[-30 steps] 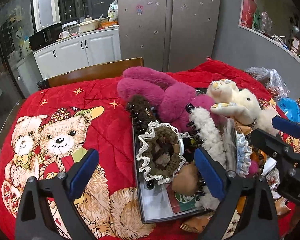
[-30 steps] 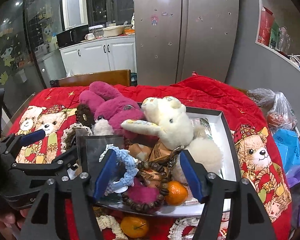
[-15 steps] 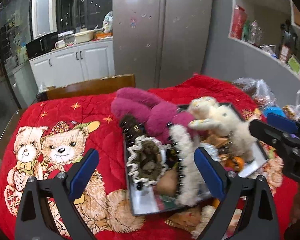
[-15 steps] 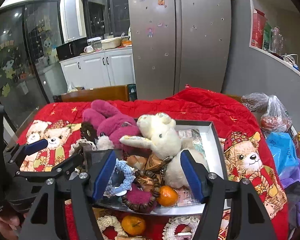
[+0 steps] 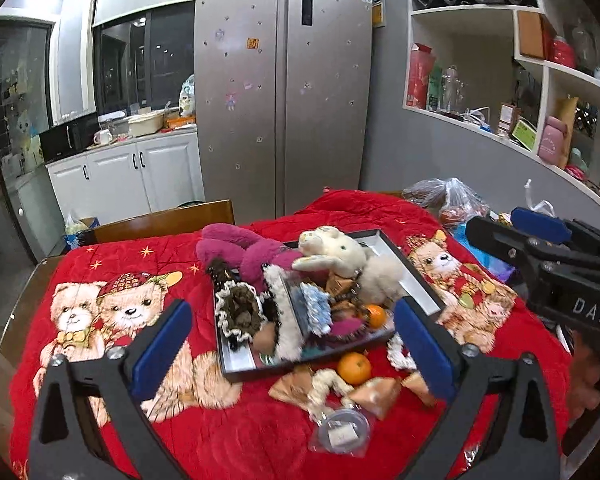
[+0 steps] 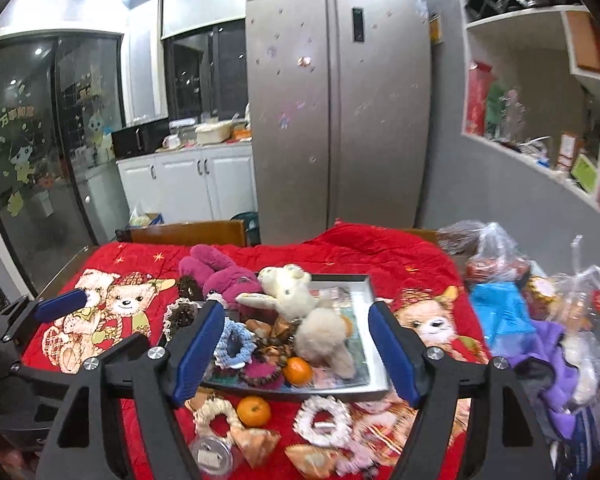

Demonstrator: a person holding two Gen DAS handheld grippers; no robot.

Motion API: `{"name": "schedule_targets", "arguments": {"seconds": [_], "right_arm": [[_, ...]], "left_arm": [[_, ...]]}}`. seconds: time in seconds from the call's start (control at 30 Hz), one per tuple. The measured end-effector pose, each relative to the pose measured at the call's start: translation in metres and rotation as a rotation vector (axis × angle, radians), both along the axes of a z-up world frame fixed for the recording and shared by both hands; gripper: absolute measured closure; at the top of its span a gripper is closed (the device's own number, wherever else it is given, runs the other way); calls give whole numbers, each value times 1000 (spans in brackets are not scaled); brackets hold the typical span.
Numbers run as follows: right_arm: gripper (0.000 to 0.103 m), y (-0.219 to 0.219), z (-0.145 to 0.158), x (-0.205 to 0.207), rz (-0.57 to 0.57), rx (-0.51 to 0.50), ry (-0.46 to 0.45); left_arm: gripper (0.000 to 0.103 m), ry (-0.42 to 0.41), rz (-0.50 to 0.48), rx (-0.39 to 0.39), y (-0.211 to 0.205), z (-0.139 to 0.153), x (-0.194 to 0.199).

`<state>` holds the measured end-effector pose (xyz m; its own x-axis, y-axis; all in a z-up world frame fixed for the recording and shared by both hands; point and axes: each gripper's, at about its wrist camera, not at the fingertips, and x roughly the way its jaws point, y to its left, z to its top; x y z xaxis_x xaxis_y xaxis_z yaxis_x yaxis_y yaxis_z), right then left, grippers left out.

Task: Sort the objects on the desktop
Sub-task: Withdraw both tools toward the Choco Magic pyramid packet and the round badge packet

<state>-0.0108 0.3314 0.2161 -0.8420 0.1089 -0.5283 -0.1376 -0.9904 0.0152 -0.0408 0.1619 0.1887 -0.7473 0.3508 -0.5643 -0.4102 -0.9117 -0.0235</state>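
Your left gripper (image 5: 288, 344) and right gripper (image 6: 296, 352) both have their jaws opening and empty, above the full tray (image 6: 374, 292) near the counter's near edge

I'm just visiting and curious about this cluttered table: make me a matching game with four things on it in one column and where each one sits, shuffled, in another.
Things:
1. cream rabbit
2. magenta plush
3. loose orange
4. blue bag

Places:
A. on the red cloth, in front of the tray
B. at the table's right edge, among plastic bags
C. in the tray, lying on top of the pile
D. hanging over the tray's far left corner

Pairs: 1-C, 2-D, 3-A, 4-B
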Motion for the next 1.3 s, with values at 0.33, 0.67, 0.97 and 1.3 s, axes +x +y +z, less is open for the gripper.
{"name": "schedule_targets", "arguments": {"seconds": [0.33,0.67,0.97,1.3], "right_arm": [[18,1,-19,76,-69,41,136],[18,10,-95,56,-12,-68,5],[18,23,-120,50,-48,-108,-94],[18,30,-150,44,-57,-143,-198]], "left_arm": [[1,-44,-31,52,0,-72,47],[1,-159,-13,-49,23,-133,39],[1,-212,-13,-53,28,-147,34],[1,-232,-24,-85,33,-161,29]]}}
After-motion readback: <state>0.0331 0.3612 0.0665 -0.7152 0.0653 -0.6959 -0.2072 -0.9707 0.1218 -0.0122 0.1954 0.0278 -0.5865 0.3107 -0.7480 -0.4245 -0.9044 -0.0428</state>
